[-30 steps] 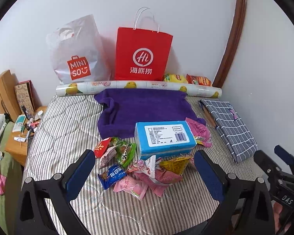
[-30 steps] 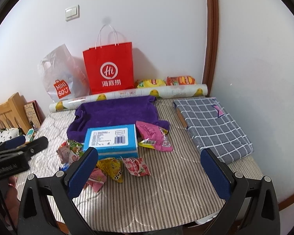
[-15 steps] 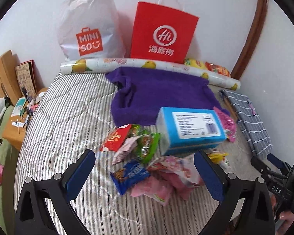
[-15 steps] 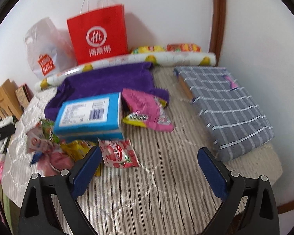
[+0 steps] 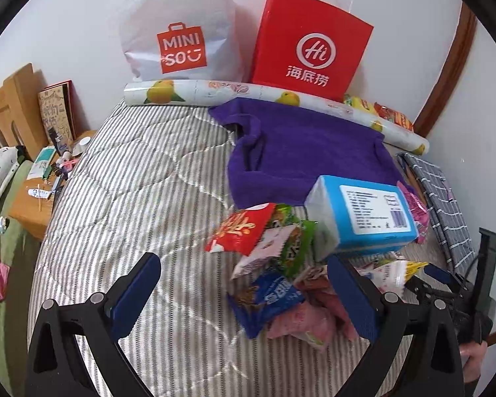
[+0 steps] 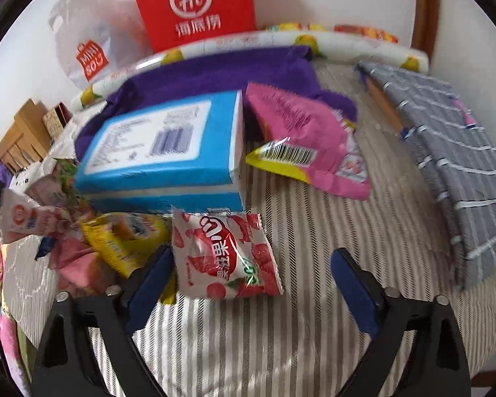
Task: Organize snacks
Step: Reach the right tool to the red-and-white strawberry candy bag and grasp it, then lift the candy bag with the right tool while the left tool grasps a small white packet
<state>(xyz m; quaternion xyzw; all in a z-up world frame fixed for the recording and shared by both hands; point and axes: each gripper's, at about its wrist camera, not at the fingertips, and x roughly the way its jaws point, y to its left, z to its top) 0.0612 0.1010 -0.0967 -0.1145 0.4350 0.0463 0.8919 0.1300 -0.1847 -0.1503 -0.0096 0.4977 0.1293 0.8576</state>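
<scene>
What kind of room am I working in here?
Most likely a bedroom: the snacks lie on a striped quilted mattress, with a wooden headboard and a cluttered bedside table at its left. Shopping bags lean against the wall.

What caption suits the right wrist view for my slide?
Open right gripper nears a strawberry snack packet beside the blue box.

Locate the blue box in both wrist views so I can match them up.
Left wrist: the blue box sits right of centre, just beyond the purple towel's near edge, with snack packets in front of it.
Right wrist: the blue box sits left of centre, a pink packet beside it.
Shared landmark: the red paper bag against the wall.
</scene>
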